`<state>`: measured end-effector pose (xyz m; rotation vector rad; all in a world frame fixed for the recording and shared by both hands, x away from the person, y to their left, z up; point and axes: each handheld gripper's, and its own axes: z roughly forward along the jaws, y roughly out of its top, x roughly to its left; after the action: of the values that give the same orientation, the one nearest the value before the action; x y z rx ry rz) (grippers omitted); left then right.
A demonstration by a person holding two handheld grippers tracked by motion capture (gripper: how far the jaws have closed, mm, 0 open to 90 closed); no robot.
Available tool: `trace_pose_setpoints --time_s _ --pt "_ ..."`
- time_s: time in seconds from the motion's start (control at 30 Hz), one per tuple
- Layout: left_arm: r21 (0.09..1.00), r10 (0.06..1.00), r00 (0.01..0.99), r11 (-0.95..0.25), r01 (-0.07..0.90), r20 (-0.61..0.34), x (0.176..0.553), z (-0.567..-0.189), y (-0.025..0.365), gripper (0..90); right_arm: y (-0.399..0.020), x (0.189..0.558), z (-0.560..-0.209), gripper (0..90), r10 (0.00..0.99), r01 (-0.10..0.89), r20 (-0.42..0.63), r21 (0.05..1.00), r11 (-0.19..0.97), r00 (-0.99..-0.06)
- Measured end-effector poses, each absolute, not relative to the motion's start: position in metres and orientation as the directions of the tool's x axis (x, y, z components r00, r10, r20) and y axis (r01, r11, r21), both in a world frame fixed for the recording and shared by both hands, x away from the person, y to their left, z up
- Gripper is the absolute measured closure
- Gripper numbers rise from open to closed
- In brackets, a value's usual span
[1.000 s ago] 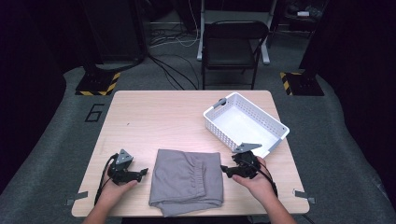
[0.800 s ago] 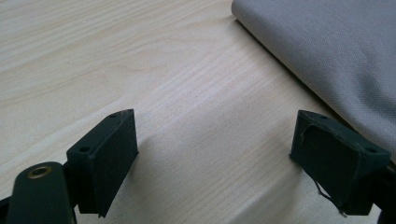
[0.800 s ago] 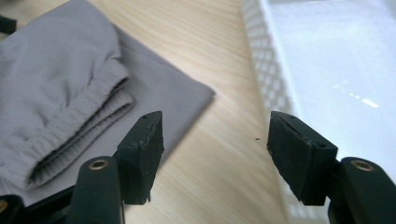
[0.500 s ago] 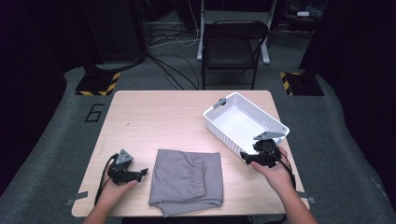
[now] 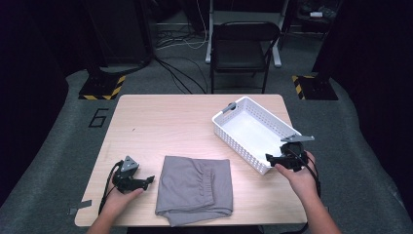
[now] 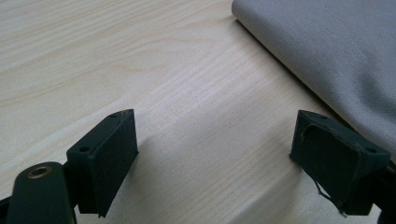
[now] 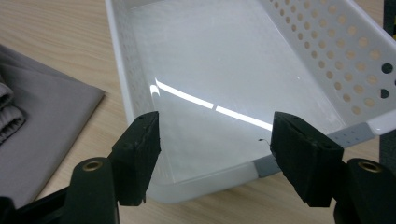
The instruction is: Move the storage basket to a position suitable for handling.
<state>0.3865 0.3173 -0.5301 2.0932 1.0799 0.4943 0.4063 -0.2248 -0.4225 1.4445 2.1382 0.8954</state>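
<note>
right tongs [image 5: 272,160] off the cloth [image 5: 195,189] now, moved over to the basket [image 5: 253,131] near rim, jaws open and empty. left tongs [image 5: 146,181] wide beside cloth, folded on worktop [image 5: 165,122]. basket grab likely next.

Dark studio: floor cables [image 5: 180,78], hazard-striped stand bases [image 5: 101,87].

High view: above the near edge of the light wooden table [image 5: 160,117], facing forward and down. Left gripper view: close, low over tabletop, beside the folded grey cloth [image 6: 336,51]. Right gripper view: close, facing into the white perforated plastic basket [image 7: 327,51]; cloth shared at left.
</note>
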Motion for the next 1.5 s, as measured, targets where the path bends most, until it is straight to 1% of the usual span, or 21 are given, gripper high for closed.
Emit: trace_pose_setpoints --time_s 0.37,0.47,0.7,1.27,1.5 --pt "0.745 0.818 0.575 -0.389 0.542 0.009 0.387 -0.53 0.317 14.1 -0.241 0.41 -0.429 23.9 0.96 0.691 0.015 0.697 0.191 -0.28" --pt "0.744 0.818 0.575 -0.39 0.542 0.01 0.387 -0.53 0.317 14.1 -0.243 0.412 -0.433 21.1 0.963 0.697 -0.002 0.69 0.197 -0.27" --pt "0.744 0.818 0.575 -0.39 0.542 0.01 0.387 -0.53 0.317 14.1 -0.243 0.415 -0.441 15.7 0.973 0.712 0.001 0.682 0.168 -0.23" --pt "0.745 0.818 0.575 -0.389 0.542 0.009 0.387 -0.53 0.317 14.1 -0.241 0.431 -0.457 13.6 0.987 0.761 0.034 0.641 0.097 -0.155" --pt "0.744 0.818 0.576 -0.391 0.542 0.011 0.387 -0.53 0.317 14.1 -0.239 0.436 -0.457 14.8 0.991 0.776 0.012 0.623 0.097 -0.134"
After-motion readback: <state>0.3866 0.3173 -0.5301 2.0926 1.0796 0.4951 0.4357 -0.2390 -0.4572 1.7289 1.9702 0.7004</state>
